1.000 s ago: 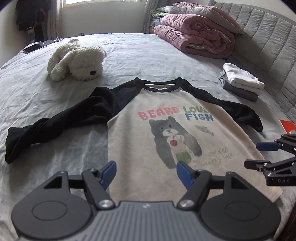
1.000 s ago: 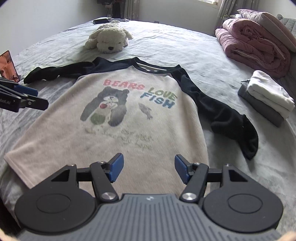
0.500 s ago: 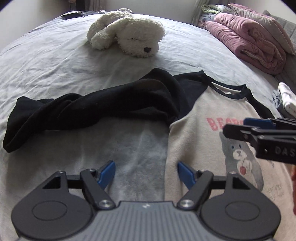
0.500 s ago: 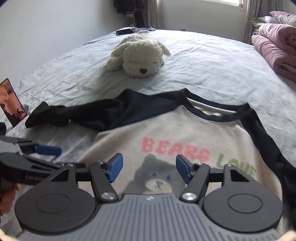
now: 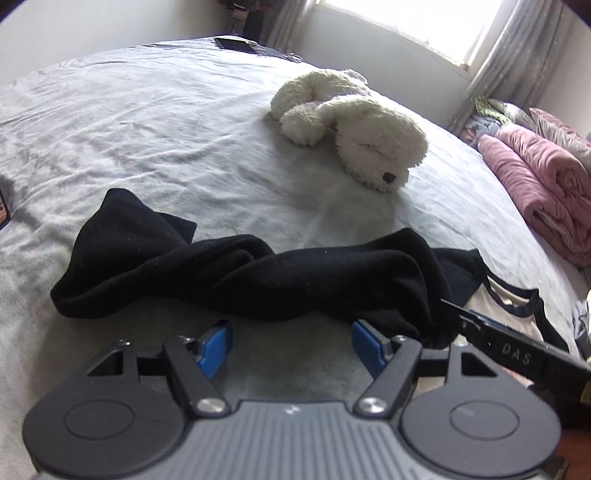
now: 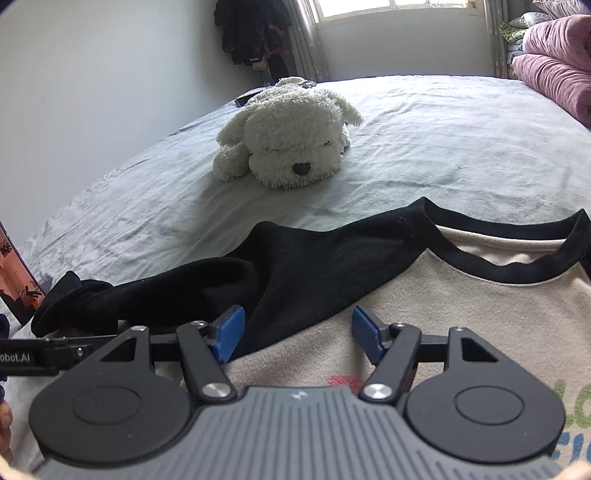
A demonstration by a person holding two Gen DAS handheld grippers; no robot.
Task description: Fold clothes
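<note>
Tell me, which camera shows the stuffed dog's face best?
The right wrist view: the plush dog faces it, closed eyes and nose plain. The left wrist view shows it from the side, its face turned partly away.

One shirt (image 6: 461, 295) lies on one bed (image 6: 443, 140). One plush dog (image 6: 291, 144) rests on the bed too. Two tools show: the left tool (image 5: 288, 341) and the right tool (image 6: 297, 334), each with two blue pads. One pink quilt (image 5: 546, 192) is at the bed's edge. One window (image 6: 399, 3) shows behind.
</note>
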